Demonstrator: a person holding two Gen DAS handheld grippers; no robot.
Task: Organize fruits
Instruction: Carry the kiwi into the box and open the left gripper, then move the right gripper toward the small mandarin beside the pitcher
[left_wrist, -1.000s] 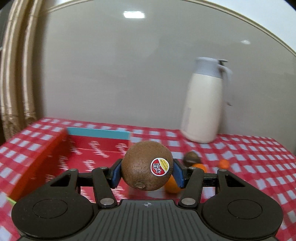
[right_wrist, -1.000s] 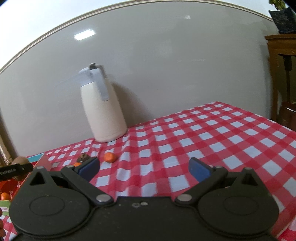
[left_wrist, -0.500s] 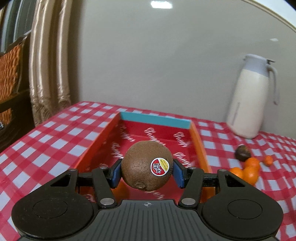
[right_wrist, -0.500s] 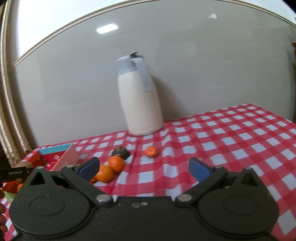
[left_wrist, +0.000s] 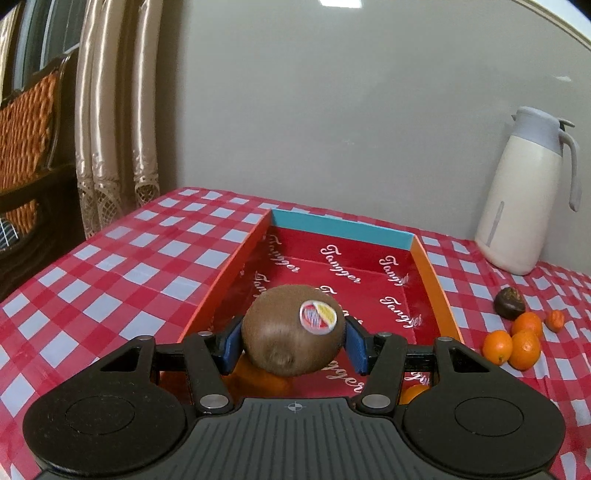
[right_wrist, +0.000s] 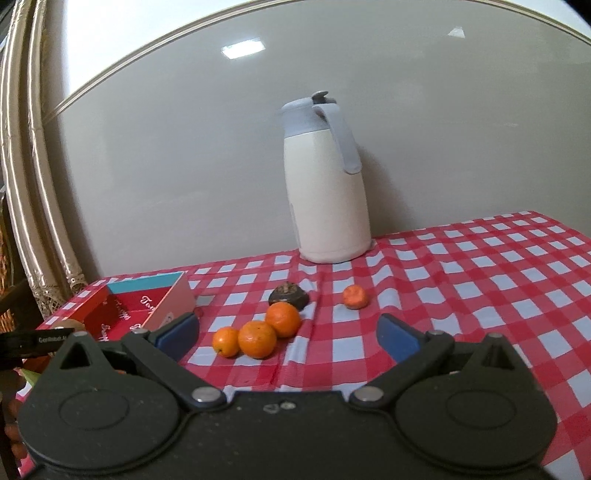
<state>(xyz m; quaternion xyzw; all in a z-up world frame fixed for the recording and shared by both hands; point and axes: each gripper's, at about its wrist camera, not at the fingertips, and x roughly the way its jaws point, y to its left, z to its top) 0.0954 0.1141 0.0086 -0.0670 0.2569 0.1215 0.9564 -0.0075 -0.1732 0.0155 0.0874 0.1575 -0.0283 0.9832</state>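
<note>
A: Kiwi (left_wrist: 293, 330) status?
B: Brown, fuzzy, round sticker on its upper right face. It sits between the blue pads of the left gripper (left_wrist: 293, 343). The left pad touches it, but there's a thin gap at the right pad, so I can't tell whether the jaws clamp it. Kiwi looks motion-blurred.
A: Where?
B: Over the near end of the red "Tangger" box (left_wrist: 437, 291).
A: Orientation?
B: Long axis runs roughly pad to pad; the dimpled end faces the camera, tipped down.
A: Box contents?
B: Orange fruit under the kiwi (left_wrist: 258, 376), another at the near right corner (left_wrist: 413, 394). Both mostly hidden.
A: Outside the box?
B: On the checked tablecloth (right_wrist: 480, 280): three oranges (right_wrist: 257, 339) clustered, a dark brown fruit (right_wrist: 289, 295) just behind them, a small orange fruit (right_wrist: 355, 297) apart to the right. White jug (right_wrist: 327, 192) stands by the wall.
A: Right gripper (right_wrist: 288, 332)?
B: Jaws wide apart, holding nothing, above the cloth near the oranges.
</note>
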